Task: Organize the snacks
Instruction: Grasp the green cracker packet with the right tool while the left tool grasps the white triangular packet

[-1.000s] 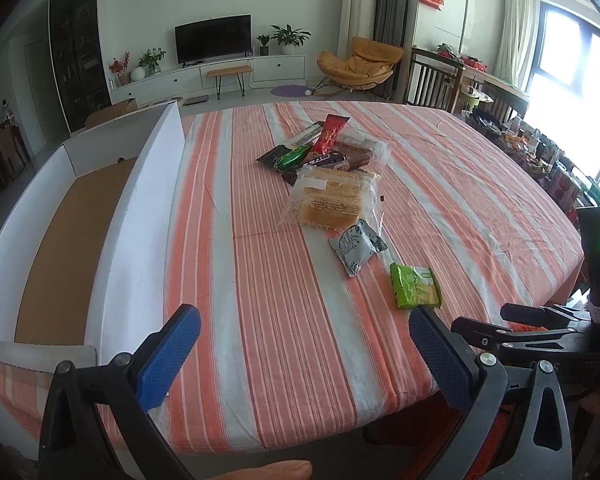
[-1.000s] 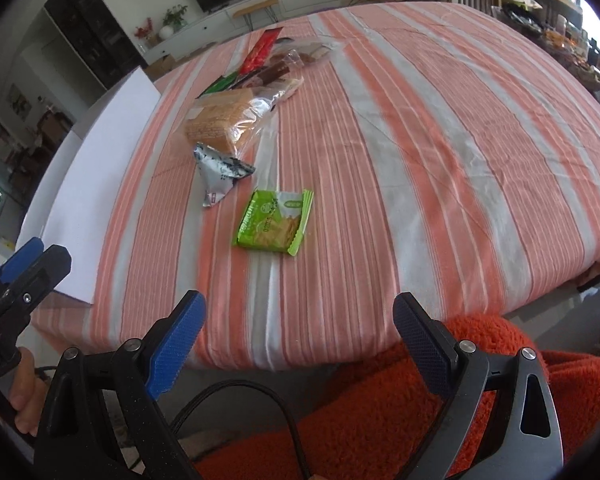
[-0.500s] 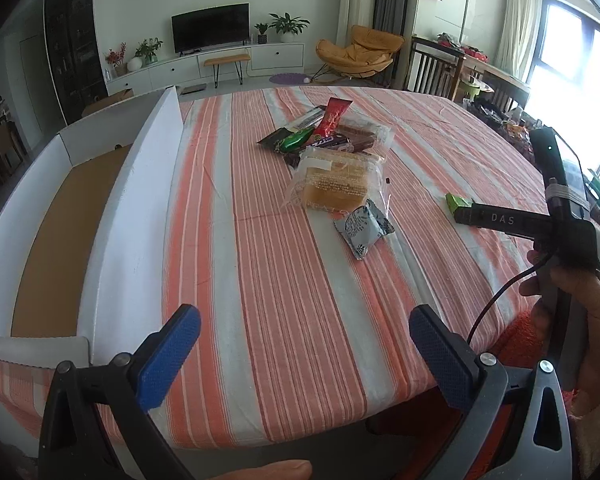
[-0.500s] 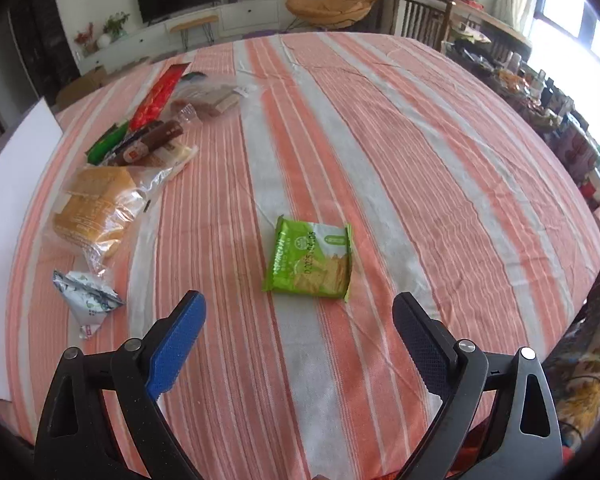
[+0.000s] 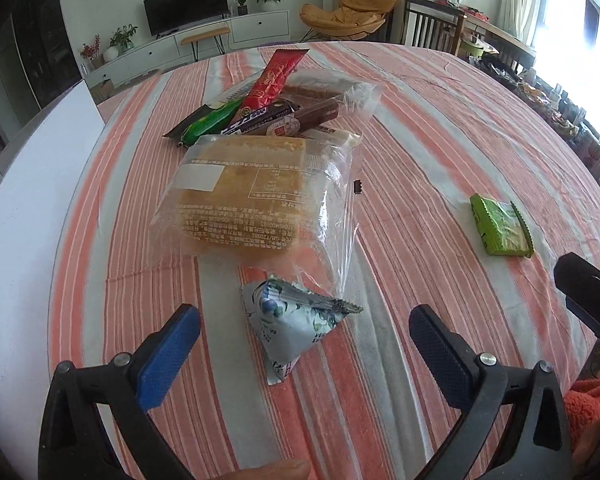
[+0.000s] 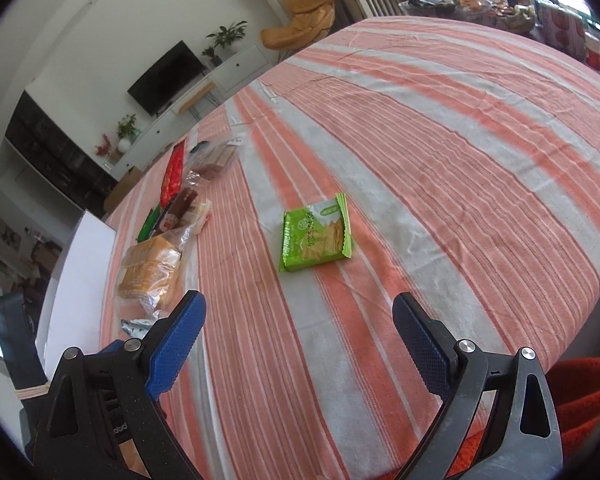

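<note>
A small grey-white snack pouch [image 5: 296, 322] lies on the striped tablecloth just ahead of my open left gripper [image 5: 304, 336], nearly between its blue pads. Behind it sit a clear bag of golden cake [image 5: 244, 192] and a pile of bars: red [image 5: 274, 78], green [image 5: 208, 124] and dark-wrapped [image 5: 260, 118]. A green cracker packet [image 5: 500, 226] lies apart to the right. In the right wrist view that green packet [image 6: 316, 236] lies ahead of my open right gripper [image 6: 296, 330], with the cake bag [image 6: 150, 272] and the bars at left.
A white cardboard box wall [image 5: 32, 200] runs along the table's left side, and the same box [image 6: 80, 264] shows in the right wrist view. The striped cloth [image 6: 440, 140] stretches wide to the right. Chairs, a TV unit and a cluttered side table stand beyond.
Both grippers have moved forward over the table. The left one has closed in on the grey pouch and cake bag; the right one now tilts toward the green packet.
</note>
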### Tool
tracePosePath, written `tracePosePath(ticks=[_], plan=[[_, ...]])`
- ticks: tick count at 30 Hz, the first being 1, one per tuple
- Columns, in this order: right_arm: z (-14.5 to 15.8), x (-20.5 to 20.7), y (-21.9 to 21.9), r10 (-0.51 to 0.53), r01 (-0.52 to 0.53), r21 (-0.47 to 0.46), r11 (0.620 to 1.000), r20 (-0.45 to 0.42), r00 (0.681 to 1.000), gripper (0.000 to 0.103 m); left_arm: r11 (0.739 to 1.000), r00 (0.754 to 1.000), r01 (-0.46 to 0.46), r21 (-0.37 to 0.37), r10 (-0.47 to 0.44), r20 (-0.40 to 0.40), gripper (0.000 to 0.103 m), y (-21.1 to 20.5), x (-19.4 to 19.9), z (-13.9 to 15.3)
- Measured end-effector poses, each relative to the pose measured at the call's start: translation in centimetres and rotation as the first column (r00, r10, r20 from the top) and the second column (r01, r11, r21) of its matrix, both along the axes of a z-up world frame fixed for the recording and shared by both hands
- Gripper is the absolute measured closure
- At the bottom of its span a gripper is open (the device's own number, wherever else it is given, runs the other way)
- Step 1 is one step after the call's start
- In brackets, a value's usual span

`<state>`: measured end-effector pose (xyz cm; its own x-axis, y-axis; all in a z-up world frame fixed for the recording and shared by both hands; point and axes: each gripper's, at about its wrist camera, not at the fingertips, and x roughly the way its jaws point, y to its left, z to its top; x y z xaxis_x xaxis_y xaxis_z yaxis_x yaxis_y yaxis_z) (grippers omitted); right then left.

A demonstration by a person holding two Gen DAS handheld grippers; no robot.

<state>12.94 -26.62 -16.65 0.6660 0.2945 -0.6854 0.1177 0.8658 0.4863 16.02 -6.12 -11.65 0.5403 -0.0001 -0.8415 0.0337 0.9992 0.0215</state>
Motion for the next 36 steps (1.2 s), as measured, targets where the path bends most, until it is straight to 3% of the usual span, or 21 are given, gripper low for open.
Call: tracePosePath(ticks=[2,5,8,13,24,26,28,32,36], plan=[[0.0,0.1,0.0,0.001,-0.001,0.0,1.0,0.007,1.0,0.007,0.997,0.998,-0.059,0.047,0.06,-0.021,0.0,0.6,1.0,-1.2],[0.2,-0.1,-0.1,0.004,-0.004,-0.002,1.0,0.02,1.0,0.007,0.996,0.995,-0.091,0.017,0.092,-0.036,0.0,3.1,0.4,-1.4],[0.1,-0.1,-0.2,0.009,-0.009,0.008,1.0,0.018,1.0,0.007,0.991,0.992,-0.118,0.056,0.12,-0.041,0.0,6.1,-1.2,-1.3],[-0.5,0.7,0.1,0.025,-0.025,0.018,1.0,-0.023,0.999,0.007,0.992,0.99,-0.124,-0.014,0.123,-0.073,0.0,10.0,-3.6,-1.8],[-1.0,0.5,-0.6,0.007,-0.005,0.039,0.999,-0.043,0.999,0.007,0.988,0.987,-0.154,-0.021,0.155,0.032,0.0,9.8,-4.0,-2.0],[-0.9,0.4,-0.7,0.003,-0.001,0.045,0.999,-0.04,0.999,0.007,0.991,0.991,-0.134,-0.027,0.134,0.017,0.0,9.8,-3.9,-1.9],[-0.9,0.4,-0.8,0.003,-0.001,0.045,0.999,-0.04,0.999,0.007,0.998,0.999,-0.05,-0.037,0.05,-0.009,0.001,9.0,-3.6,-1.6],[-0.9,0.5,-0.5,0.011,-0.009,0.037,0.999,-0.042,0.999,0.007,0.995,0.995,0.086,-0.044,-0.084,0.058,0.001,6.6,-2.6,0.2],[-0.9,0.5,-0.5,0.02,-0.019,0.036,0.999,-0.04,0.999,0.007,0.996,0.997,0.074,-0.048,-0.073,0.031,0.004,5.9,-0.6,-0.2]])
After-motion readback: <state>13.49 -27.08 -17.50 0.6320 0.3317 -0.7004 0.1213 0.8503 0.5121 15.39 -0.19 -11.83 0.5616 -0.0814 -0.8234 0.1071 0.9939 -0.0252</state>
